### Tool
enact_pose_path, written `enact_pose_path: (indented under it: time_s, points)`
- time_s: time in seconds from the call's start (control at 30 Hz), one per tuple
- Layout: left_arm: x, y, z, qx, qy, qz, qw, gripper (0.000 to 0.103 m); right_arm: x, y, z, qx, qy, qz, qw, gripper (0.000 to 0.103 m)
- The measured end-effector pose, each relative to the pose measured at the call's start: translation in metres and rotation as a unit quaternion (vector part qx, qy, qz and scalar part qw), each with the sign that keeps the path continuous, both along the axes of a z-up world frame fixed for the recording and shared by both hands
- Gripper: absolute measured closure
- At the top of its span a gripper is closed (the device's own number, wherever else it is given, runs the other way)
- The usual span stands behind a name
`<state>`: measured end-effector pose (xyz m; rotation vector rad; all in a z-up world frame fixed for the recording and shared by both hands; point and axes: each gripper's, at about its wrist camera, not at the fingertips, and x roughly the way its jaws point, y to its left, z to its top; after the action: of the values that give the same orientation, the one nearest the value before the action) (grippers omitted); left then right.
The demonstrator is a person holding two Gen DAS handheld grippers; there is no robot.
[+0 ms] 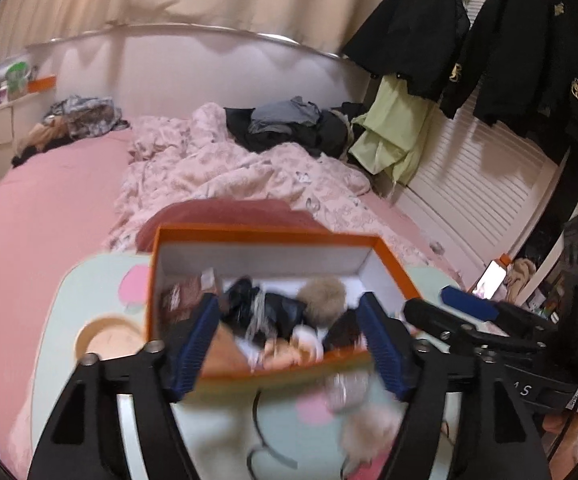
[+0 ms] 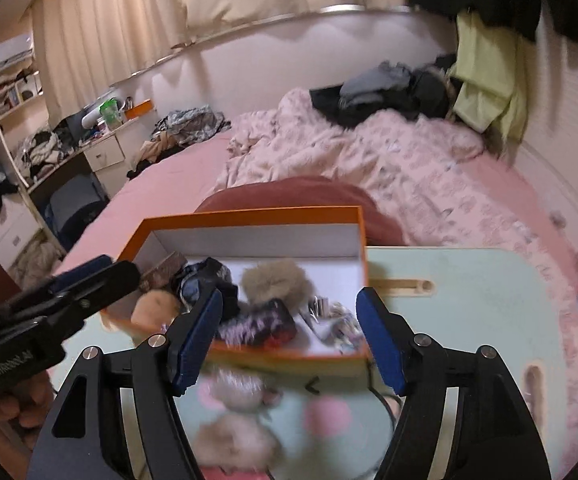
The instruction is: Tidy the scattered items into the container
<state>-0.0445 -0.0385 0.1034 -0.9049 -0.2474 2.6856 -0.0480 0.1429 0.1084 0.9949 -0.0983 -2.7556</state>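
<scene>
An orange box [image 1: 265, 232] [image 2: 249, 213] with a white inside stands on a pale green lap table [image 1: 89, 288] [image 2: 469, 280] on the bed. In it lie a beige pompom [image 1: 323, 300] [image 2: 277, 280], black items and a brown piece. My left gripper [image 1: 289, 312] [image 2: 89, 276] is open above the box's near edge, with nothing pressed between its blue pads. Beside it on the right, my right gripper [image 2: 289, 300] [image 1: 445, 308] is open too. Blurred fluffy beige items [image 1: 369, 420] [image 2: 237, 396] and a thin black band [image 1: 257, 404] lie on the table in front of the box.
A rumpled pink blanket [image 1: 229, 168] and dark clothes [image 1: 289, 124] cover the bed behind the box. A lit phone [image 1: 491, 280] rests at the right. Jackets [image 1: 529, 40] hang over a louvred door. A cluttered desk [image 2: 89, 144] stands at the left. A hand [image 2: 13, 408] grips the left tool.
</scene>
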Motion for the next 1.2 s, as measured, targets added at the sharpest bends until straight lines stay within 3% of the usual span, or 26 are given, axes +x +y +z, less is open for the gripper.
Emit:
enact_pose_path:
  time_s: [0.27, 0.5, 0.53, 0.6, 0.63, 0.67, 1.2]
  points:
    - [0.059, 0.002, -0.052, -0.017, -0.045, 0.003, 0.9988, 0.023, 0.065, -0.009, -0.047, 0.042, -0.026, -0.003, 0.999, 0.033]
    - [0.063, 0.004, -0.083, -0.101, -0.062, 0.047, 0.9919, 0.022, 0.069, -0.010, -0.083, 0.067, -0.071, -0.029, 0.995, 0.032]
    - [0.065, 0.006, -0.084, -0.113, -0.057, 0.053, 0.9906, 0.021, 0.069, -0.011, -0.083, 0.075, -0.072, -0.033, 0.994, 0.029]
    - [0.068, 0.011, -0.086, -0.127, -0.052, 0.058, 0.9889, 0.019, 0.066, -0.014, -0.086, 0.082, -0.080, -0.022, 0.993, 0.011]
    - [0.068, 0.011, -0.086, -0.129, -0.053, 0.061, 0.9883, 0.018, 0.065, -0.015, -0.088, 0.085, -0.081, -0.016, 0.993, 0.002]
    - [0.067, 0.010, -0.086, -0.132, -0.056, 0.065, 0.9876, 0.016, 0.065, -0.016, -0.088, 0.085, -0.081, -0.015, 0.993, 0.000]
    - [0.066, 0.002, -0.089, -0.120, -0.059, 0.065, 0.9889, 0.013, 0.070, -0.020, -0.090, 0.089, -0.079, -0.016, 0.993, 0.000]
